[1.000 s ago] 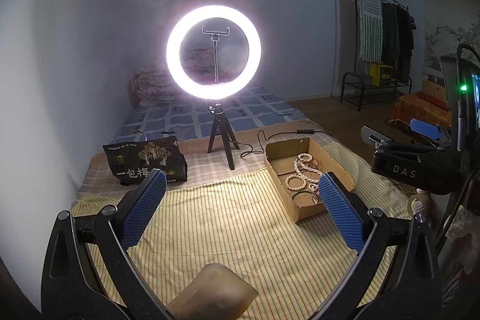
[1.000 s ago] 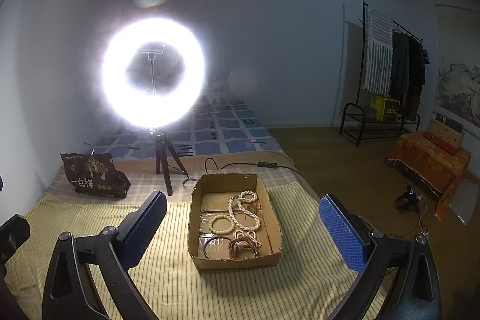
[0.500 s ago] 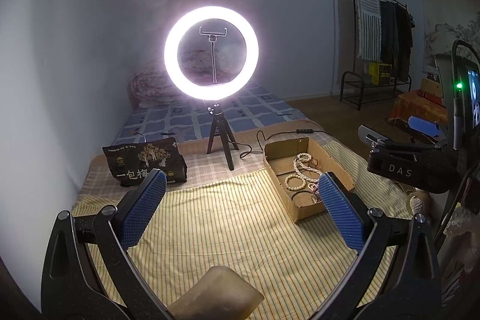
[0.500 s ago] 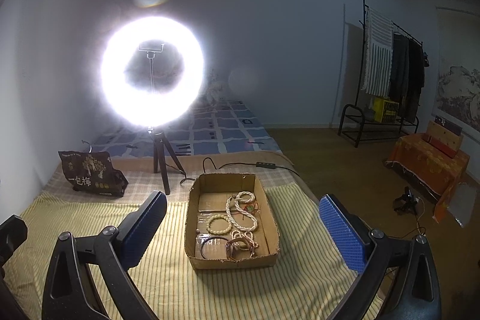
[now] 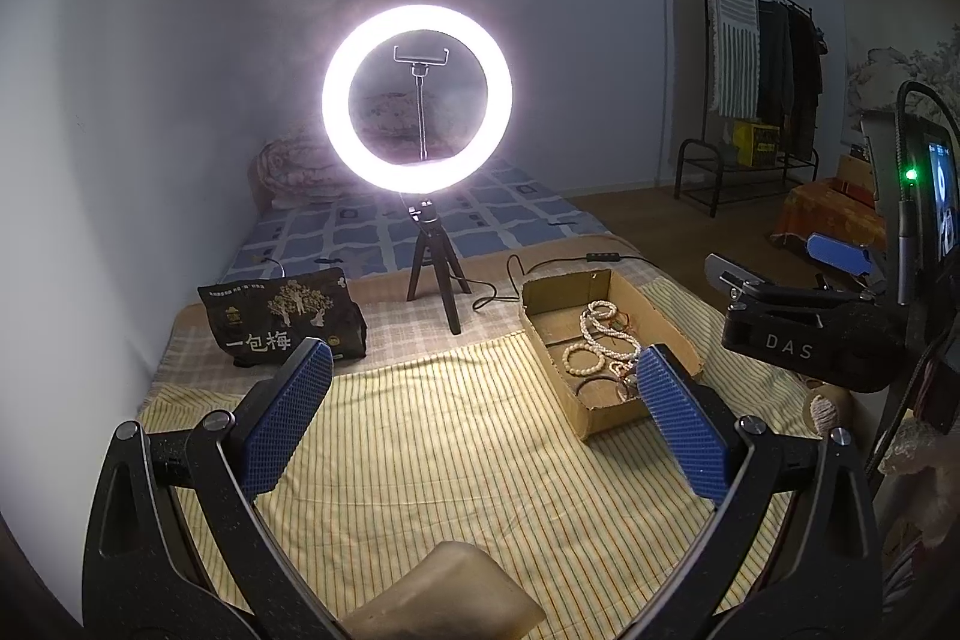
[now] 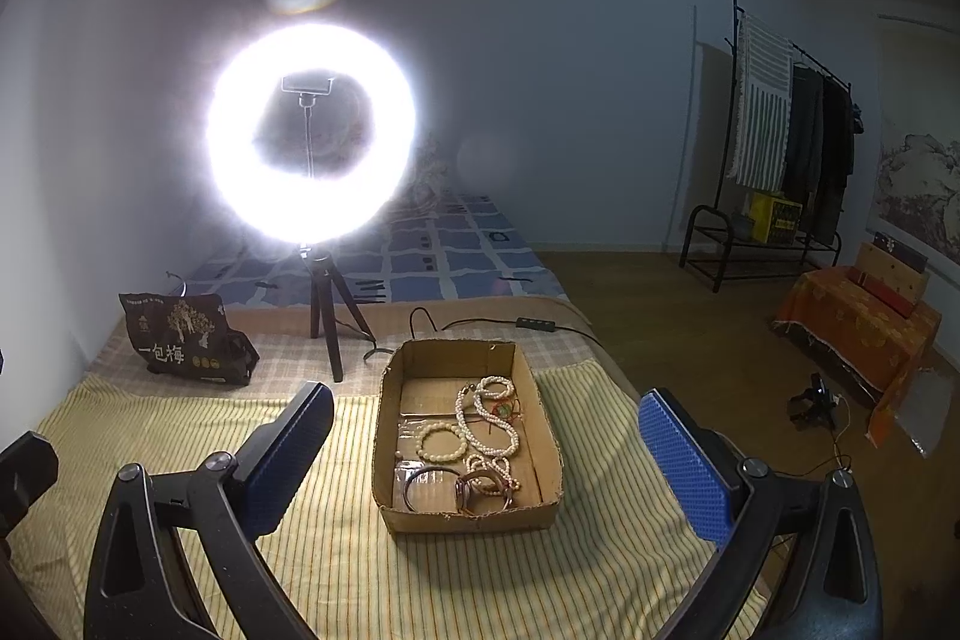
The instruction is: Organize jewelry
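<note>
Right wrist view first: my right gripper hangs over the striped cloth with its blue pads spread wide, nothing between them. The cardboard box sits almost dead centre in that gap, a little ahead of the fingertips and below them, resting on the cloth. Inside it lies the jewelry: a long pearl necklace looped through the middle, a pale bead bracelet just left of it, a dark bangle at the near left corner, and a tangle of smaller pieces beside that (too knotted to tell apart).

Over on the left wrist view, my left gripper is spread apart and empty too, above bare cloth. From here the box lies off to the right, its near end partly hidden behind my right pad, and the other gripper hovers just past the box's right side.

Behind everything, the ring light glares on its little tripod, with a dark snack bag to its left.
</note>
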Motion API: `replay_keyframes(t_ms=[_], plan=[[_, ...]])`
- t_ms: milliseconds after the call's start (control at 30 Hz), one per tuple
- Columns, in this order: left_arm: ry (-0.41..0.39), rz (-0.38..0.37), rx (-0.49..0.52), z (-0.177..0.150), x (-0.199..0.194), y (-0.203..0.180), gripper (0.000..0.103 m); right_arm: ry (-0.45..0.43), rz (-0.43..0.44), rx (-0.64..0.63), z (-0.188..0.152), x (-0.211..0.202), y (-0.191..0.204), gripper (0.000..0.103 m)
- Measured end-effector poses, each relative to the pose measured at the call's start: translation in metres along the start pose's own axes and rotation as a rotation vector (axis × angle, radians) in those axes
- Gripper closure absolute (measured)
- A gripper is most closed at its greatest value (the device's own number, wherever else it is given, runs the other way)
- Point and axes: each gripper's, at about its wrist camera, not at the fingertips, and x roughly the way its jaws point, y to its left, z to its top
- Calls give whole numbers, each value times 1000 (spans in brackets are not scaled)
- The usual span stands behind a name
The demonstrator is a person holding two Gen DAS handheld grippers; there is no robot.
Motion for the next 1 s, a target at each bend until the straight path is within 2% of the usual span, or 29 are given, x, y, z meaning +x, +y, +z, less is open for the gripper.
replay_keyframes(t_ms=[433, 1000], plan=[[17, -14, -6, -1, 3, 2, 0, 7, 1, -6, -1, 0, -1, 0], [-12, -1, 28, -3, 0, 1, 0, 12, 0, -18, -3, 1, 4, 0]])
